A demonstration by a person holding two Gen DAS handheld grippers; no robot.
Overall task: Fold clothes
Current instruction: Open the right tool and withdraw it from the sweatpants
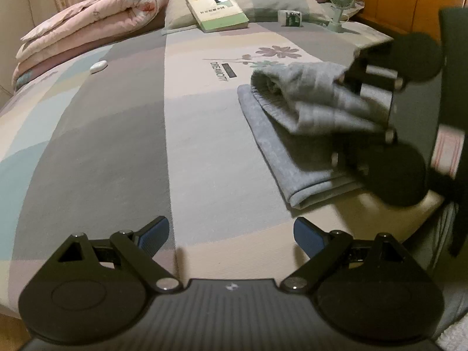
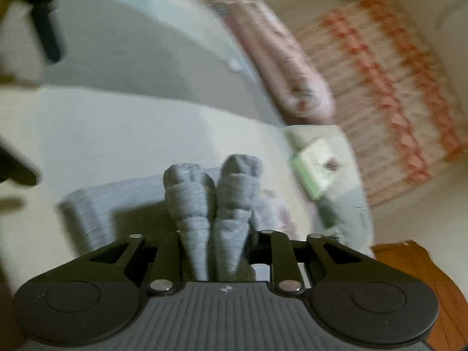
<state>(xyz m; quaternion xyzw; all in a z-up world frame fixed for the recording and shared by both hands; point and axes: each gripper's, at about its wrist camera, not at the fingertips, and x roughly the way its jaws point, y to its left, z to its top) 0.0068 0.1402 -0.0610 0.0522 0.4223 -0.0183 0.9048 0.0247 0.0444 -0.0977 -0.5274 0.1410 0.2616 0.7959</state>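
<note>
Your right gripper (image 2: 218, 251) pinches the soft, floppy grey garment (image 1: 307, 108) at three o'clock; regrip its folded edge.

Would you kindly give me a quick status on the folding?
Left hand-held gripper open, empty. Right hand-held gripper holds bunched grey garment above its flat part on the bed. Nothing in the way.
</note>
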